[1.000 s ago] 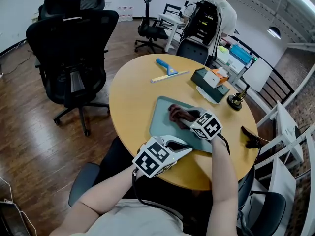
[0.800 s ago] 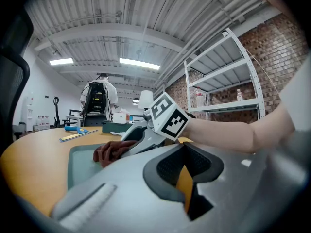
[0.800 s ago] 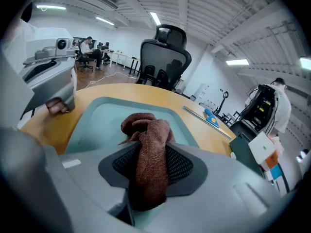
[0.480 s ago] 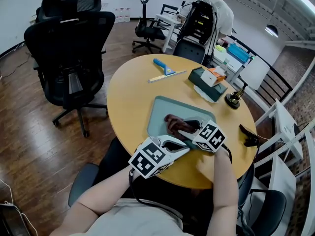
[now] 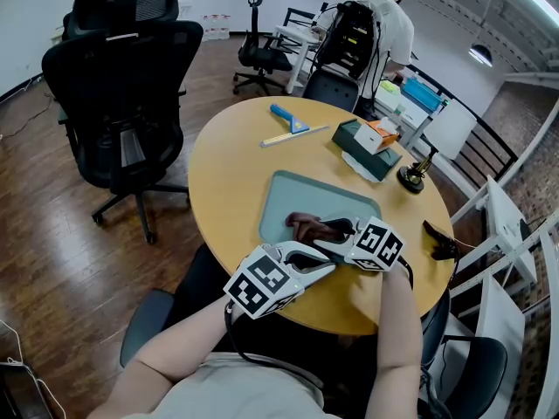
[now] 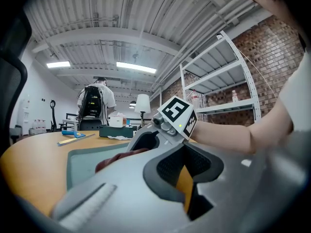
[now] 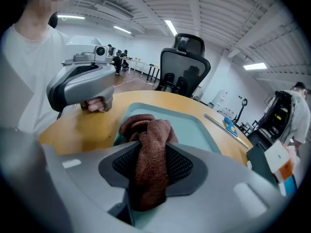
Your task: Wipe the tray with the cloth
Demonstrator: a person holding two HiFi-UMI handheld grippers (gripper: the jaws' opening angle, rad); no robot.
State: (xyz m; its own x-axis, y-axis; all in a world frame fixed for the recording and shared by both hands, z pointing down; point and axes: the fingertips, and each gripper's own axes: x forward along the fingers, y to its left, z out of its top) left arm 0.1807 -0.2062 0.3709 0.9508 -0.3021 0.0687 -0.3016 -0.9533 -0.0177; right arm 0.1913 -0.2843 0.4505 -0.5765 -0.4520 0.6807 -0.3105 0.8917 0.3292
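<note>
Cloth [image 5: 306, 227] on tray [image 5: 293, 192], clamped in right gripper [image 5: 328, 232] jaws; left gripper [image 5: 327, 257] jaws narrow, empty.

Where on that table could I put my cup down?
Best: the bare table left of the tray, below the ruler. Crowded: the right side by the box, and the near edge, where the left gripper and right gripper sit.

In your head view, the right gripper [image 5: 332, 231] covers the near end of the cloth [image 5: 304, 226], and both tools hide the near rim of the tray [image 5: 297, 195]. In your left gripper view, the left gripper's [image 6: 187, 191] own body masks most of the cloth — only a reddish strip shows. Print on the box [image 5: 377, 136] — too small to read.
</note>
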